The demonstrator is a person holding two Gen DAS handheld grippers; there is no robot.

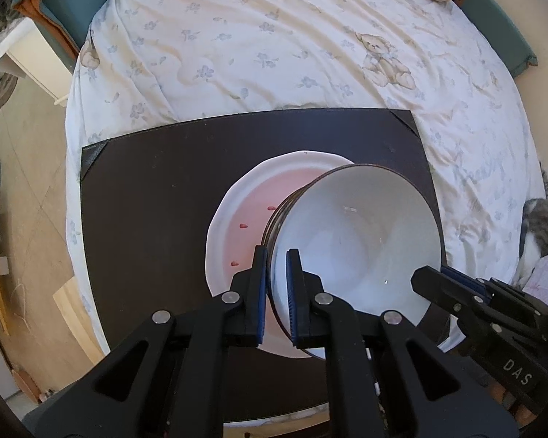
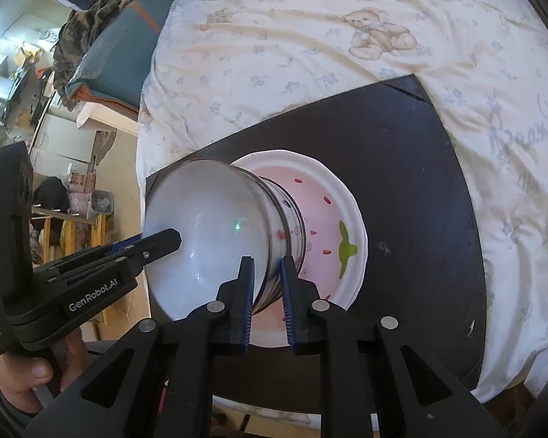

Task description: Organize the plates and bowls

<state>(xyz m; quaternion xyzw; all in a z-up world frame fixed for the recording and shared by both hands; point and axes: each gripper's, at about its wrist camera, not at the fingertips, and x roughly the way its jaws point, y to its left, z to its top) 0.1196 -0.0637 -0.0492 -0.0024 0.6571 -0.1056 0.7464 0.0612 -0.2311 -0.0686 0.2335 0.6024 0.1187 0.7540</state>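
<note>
1. We see the white bowl tilted over the pink plate, its dark-lined rim facing the cameras and its foot toward the plate's pink centre; whether the foot touches the plate we cannot tell.
2. The left gripper straddles the bowl's near left rim: one blue-padded jaw lies outside the wall, the other inside, and the jaws stand close on the rim, clamped on the bowl.
3. In the right wrist view the right gripper straddles the bowl's right wall in the same way, one jaw inside the bowl and one against its patterned outer side, clamped on it.
4. Each gripper shows in the other's view: the right one reaches to the bowl's right rim, and the left one reaches over the bowl's left rim.
5. The plate bears red seed marks and a green leaf figure, and lies flat on a dark mat.
6. The mat lies on a bed covered by a white teddy-bear quilt.
7. A tabby-and-white cat lies on the quilt at the right edge of the left wrist view, well apart from the mat.
</note>
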